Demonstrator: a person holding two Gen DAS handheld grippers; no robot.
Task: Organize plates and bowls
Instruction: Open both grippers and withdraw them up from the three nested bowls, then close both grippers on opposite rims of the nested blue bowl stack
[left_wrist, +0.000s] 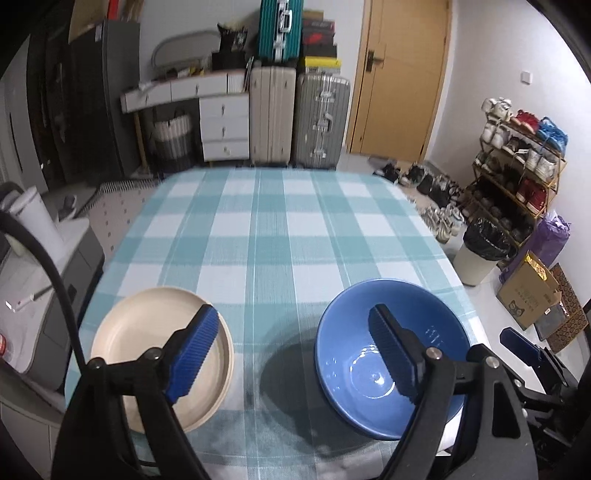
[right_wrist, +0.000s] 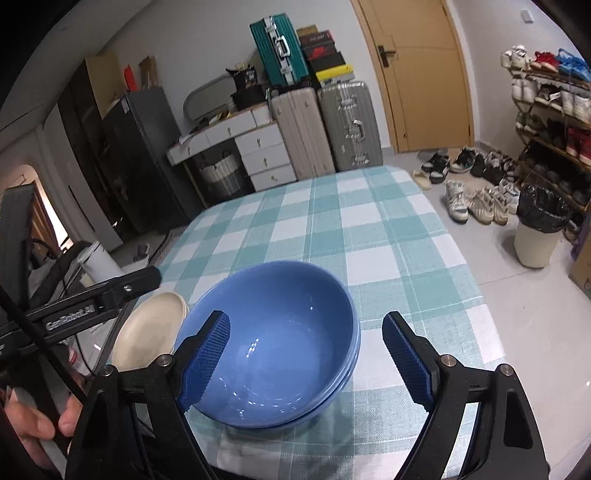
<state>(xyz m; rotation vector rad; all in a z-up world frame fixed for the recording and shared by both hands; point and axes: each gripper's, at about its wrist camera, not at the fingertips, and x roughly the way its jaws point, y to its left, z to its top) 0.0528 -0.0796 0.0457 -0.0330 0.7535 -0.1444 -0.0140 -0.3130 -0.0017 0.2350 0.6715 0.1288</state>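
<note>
Both stacks set down near the checked table's (left_wrist: 295, 229) front edge, blue bowls (right_wrist: 273, 343) just right of cream plates (left_wrist: 162, 362); left gripper (left_wrist: 291, 354) and right gripper (right_wrist: 306, 362) gaped wide, empty; sorting judged done, withdrawal next.

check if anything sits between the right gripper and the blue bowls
Nothing visible does. The right gripper is open right at the stacked blue bowls, one finger over the bowl. The cream plates lie off to the left on the checked tablecloth.
</note>
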